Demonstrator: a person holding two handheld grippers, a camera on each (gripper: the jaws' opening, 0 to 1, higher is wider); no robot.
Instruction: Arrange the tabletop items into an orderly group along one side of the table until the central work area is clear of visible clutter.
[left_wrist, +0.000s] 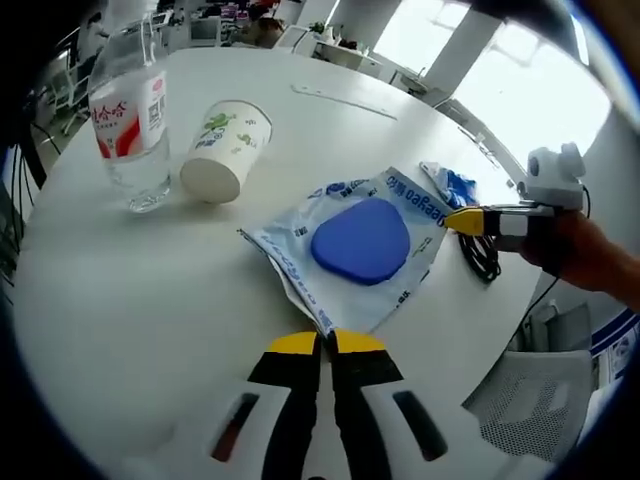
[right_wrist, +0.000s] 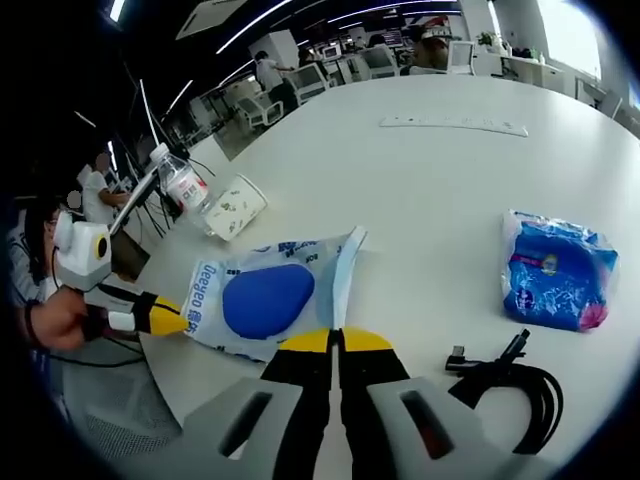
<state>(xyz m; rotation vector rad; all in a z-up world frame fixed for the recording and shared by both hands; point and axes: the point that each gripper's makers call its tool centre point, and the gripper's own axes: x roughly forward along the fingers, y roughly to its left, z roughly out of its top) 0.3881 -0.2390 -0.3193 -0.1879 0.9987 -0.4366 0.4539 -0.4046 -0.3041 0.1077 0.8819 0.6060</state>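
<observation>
A white-and-blue wipes pack (left_wrist: 362, 240) with a blue oval lid lies flat near the round white table's (left_wrist: 150, 320) edge. My left gripper (left_wrist: 325, 342) is shut on its near edge. My right gripper (left_wrist: 462, 221) comes in from the right and pinches the opposite edge. In the right gripper view the pack (right_wrist: 262, 298) lies just ahead of my right gripper (right_wrist: 338, 340), which is shut on its rim, with the left gripper (right_wrist: 170, 320) at the pack's far end. A water bottle (left_wrist: 130, 120) stands upright beside a tipped paper cup (left_wrist: 226, 150).
A blue tissue packet (right_wrist: 555, 270) and a coiled black cable (right_wrist: 515, 385) lie to the right of the pack. A long white strip (right_wrist: 455, 124) lies farther across the table. A mesh chair (left_wrist: 530, 400) stands below the table's edge. People sit at desks (right_wrist: 100, 185) beyond.
</observation>
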